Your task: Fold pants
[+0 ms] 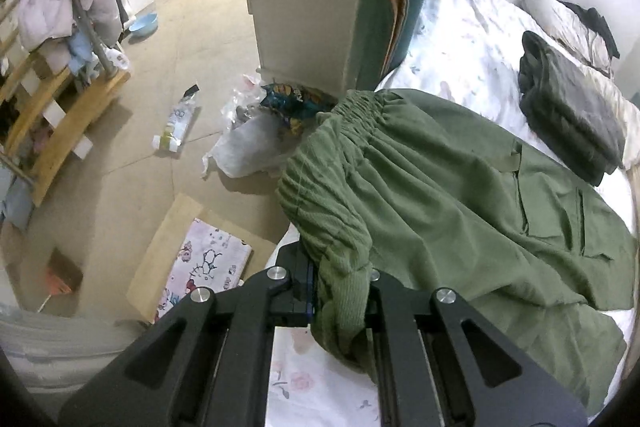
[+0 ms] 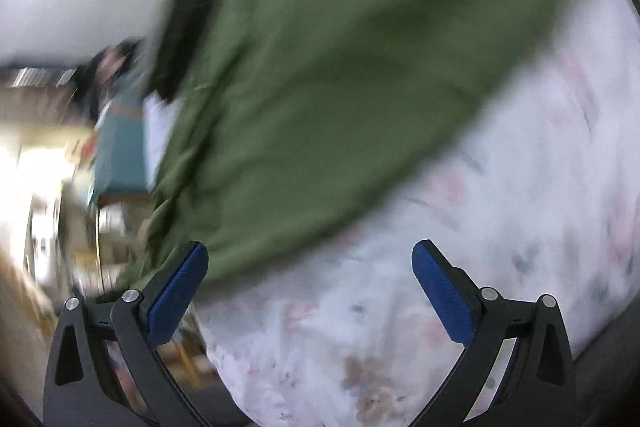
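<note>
Green pants (image 1: 460, 187) with a gathered elastic waistband lie spread on a white flowered bedsheet (image 1: 460, 39). My left gripper (image 1: 340, 291) is shut on a bunched corner of the waistband, which is lifted off the bed near its edge. The right wrist view is blurred by motion. There the green pants (image 2: 340, 67) fill the upper middle, and my right gripper (image 2: 310, 267) stands open above the bedsheet (image 2: 500, 227). Its left blue pad (image 2: 180, 295) sits at the edge of the cloth, and nothing lies between the pads.
A folded dark garment (image 1: 568, 111) lies on the bed beyond the pants. A beige cabinet (image 1: 304, 19) and a green cushion (image 1: 384, 7) stand at the bed's side. Litter, a bag (image 1: 248, 147) and a flowered board (image 1: 200, 267) lie on the floor at left.
</note>
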`<state>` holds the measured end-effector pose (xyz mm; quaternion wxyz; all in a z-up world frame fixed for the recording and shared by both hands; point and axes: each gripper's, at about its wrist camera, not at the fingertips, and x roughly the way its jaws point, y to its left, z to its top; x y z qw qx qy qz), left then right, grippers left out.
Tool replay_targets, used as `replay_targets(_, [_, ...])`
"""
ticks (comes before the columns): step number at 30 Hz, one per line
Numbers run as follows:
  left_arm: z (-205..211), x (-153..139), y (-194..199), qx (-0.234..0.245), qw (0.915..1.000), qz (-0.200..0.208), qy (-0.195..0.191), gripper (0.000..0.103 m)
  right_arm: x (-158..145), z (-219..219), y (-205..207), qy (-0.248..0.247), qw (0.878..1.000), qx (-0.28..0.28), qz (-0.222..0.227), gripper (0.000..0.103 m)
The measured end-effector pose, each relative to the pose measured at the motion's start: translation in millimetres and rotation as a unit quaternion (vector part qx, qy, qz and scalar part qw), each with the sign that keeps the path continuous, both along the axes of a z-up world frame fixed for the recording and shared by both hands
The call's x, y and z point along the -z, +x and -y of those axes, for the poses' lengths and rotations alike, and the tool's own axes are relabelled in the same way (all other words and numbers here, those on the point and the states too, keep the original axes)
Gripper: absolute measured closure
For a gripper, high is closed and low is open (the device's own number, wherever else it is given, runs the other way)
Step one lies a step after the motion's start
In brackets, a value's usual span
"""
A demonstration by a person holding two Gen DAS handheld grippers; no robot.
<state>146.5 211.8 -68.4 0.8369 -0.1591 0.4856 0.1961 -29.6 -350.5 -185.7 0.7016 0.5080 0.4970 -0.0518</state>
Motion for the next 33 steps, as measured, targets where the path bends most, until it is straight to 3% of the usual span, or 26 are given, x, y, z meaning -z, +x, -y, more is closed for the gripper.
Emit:
replay_targets(2, [-2.2, 2.9, -0.3, -0.006, 1.0000, -0.001, -0.008, 0.098, 17.7, 22.0, -6.0, -0.003, 0.998, 0.054, -0.020, 0.000])
replay_targets(5, [-4.6, 6.9, -1.2, -0.005, 0.9999, -0.002, -0.009, 0.098, 21.1, 65.2, -5.8, 0.023, 0.991, 0.131, 0.000, 0.000])
replay_targets(8, [-6.9, 10.3, -3.6, -0.006, 0.9999, -0.005, -0.014, 0.098, 8.1, 119.1, -4.3, -0.038, 0.981, 0.189, 0.008, 0.002])
replay_targets(11, [-7.7, 11.7, -4.7, -0.007, 0.9998, -0.005, -0.018, 0.098, 6.5, 169.6, -12.3, -0.023, 0.964, 0.264, 0.023, 0.005])
replay_targets(13, [-7.4, 12.1, -5.1, -0.005, 0.9998, -0.004, -0.019, 0.098, -3.8, 194.7, -15.6, -0.061, 0.954, 0.293, 0.024, 0.013])
replay_targets(14, [-7.8, 12.1, -4.7, -0.005, 0.9998, -0.005, -0.017, 0.098, -11.5, 211.3, -17.3, -0.098, 0.947, 0.304, 0.015, 0.020])
replay_targets(16, [-8.0, 14.2, -4.6, -0.004, 0.9998, -0.007, -0.016, 0.098, -18.1, 227.4, -19.1, -0.116, 0.940, 0.321, -0.002, 0.040])
replay_targets(19, [-10.1, 18.5, -5.8, -0.007, 0.9997, -0.018, -0.017, 0.098, -25.8, 244.5, -24.7, -0.131, 0.934, 0.333, -0.009, 0.102])
replay_targets(22, [-11.8, 19.0, -7.6, -0.012, 0.9993, -0.035, -0.001, 0.098, -70.6, 232.7, -13.8, -0.194, 0.928, 0.315, 0.044, 0.102])
replay_targets(27, [-18.5, 16.6, -9.1, -0.012, 0.9988, -0.045, -0.013, 0.098, -141.8, 227.1, 12.6, -0.217, 0.917, 0.317, 0.108, 0.103])
replay_targets(29, [-23.9, 14.0, -12.5, -0.007, 0.9977, -0.055, -0.039, 0.099, -172.7, 225.3, 18.7, -0.218, 0.913, 0.317, 0.132, 0.103])
replay_targets(30, [-31.7, 6.0, -19.1, -0.017, 0.9957, -0.051, -0.075, 0.099, -183.9, 224.8, 21.2, -0.214, 0.912, 0.319, 0.146, 0.103])
replay_targets(31, [-33.2, -0.4, -21.2, -0.010, 0.9962, -0.042, -0.076, 0.099, -209.1, 217.7, 22.8, -0.245, 0.904, 0.310, 0.162, 0.103])
replay_targets(32, [-33.2, -6.9, -20.6, 0.004, 0.9981, -0.033, -0.051, 0.099, -219.8, 215.8, 27.2, -0.285, 0.899, 0.295, 0.154, 0.103])
replay_targets(33, [-36.0, -4.6, -17.9, -0.001, 0.9977, -0.042, -0.053, 0.099, -225.2, 214.1, 38.1, -0.312, 0.898, 0.276, 0.144, 0.103])
